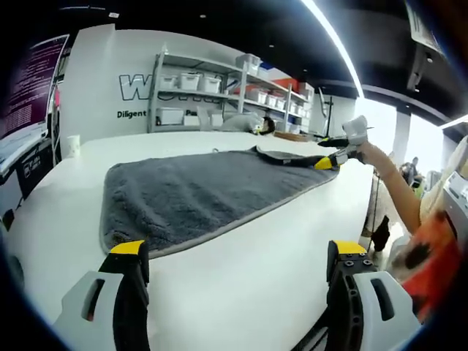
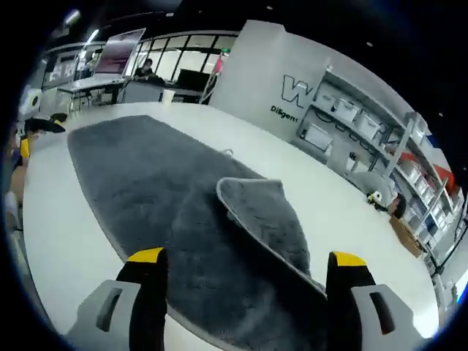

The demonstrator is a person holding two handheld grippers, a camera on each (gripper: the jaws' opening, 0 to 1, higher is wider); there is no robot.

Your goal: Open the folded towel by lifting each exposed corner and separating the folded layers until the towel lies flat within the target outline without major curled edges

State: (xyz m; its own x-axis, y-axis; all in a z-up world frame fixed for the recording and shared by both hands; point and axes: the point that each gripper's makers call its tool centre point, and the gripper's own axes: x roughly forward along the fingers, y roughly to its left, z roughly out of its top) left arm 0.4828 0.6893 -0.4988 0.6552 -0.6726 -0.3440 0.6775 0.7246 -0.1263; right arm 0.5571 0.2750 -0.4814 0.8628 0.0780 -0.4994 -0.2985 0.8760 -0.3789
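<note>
A grey fluffy towel (image 1: 197,194) lies spread on the white table (image 1: 248,285). In the left gripper view my left gripper (image 1: 238,252) stands open just short of the towel's near edge, with bare table between its yellow tips. At the towel's far right corner a person's hand holds my right gripper (image 1: 333,159). In the right gripper view that gripper (image 2: 247,257) is open, low over the towel (image 2: 131,175). A folded-over flap (image 2: 267,216) with a lighter hem lies between its jaws. The left gripper (image 2: 29,139) shows small at the left edge.
Metal shelves with white bins (image 1: 219,91) stand against a white lettered wall behind the table. A white cup (image 1: 73,145) stands near the table's far left edge. Desks and a screen (image 2: 117,58) lie beyond the table. A person's arm (image 1: 395,190) reaches in from the right.
</note>
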